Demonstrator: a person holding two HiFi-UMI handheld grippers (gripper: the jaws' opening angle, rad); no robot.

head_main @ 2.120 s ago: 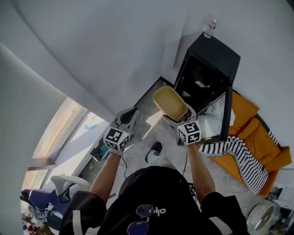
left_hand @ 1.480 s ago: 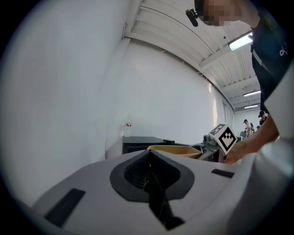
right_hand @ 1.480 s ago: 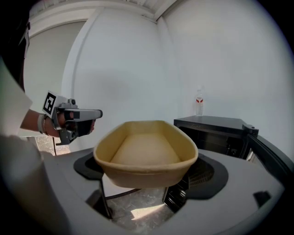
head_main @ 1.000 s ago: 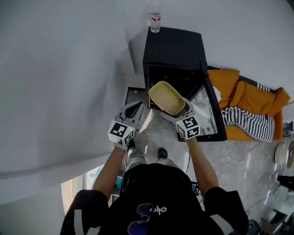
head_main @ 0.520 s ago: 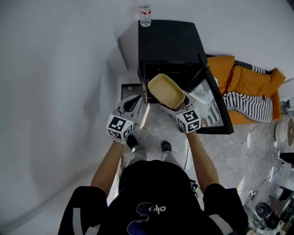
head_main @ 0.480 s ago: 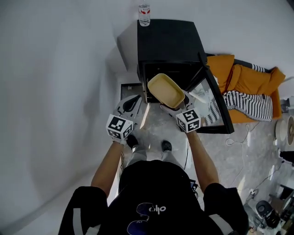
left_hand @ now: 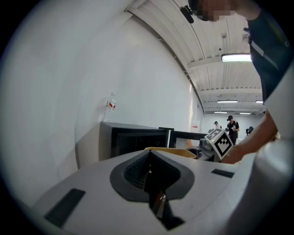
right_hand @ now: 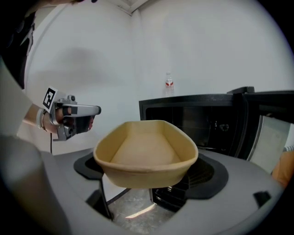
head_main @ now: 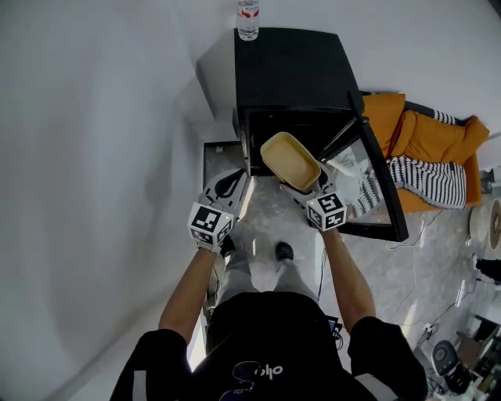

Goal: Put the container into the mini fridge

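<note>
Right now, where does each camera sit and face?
Head view: on the head, steeply down at the open mini fridge; arms, left gripper, right gripper show.
Left gripper view: along its shut jaws toward the fridge; right forearm shows.
Right gripper view: over its held container into the fridge; left gripper shows.
All share the bottle.

bottle (head_main: 247,19): cap cut off at the 12 o'clock edge, head view
mini fridge (head_main: 291,74) inside: dark, part behind container (head_main: 290,160)
right gripper (right_hand: 147,173) fingers (right_hand: 210,175): tips hidden by container
</note>
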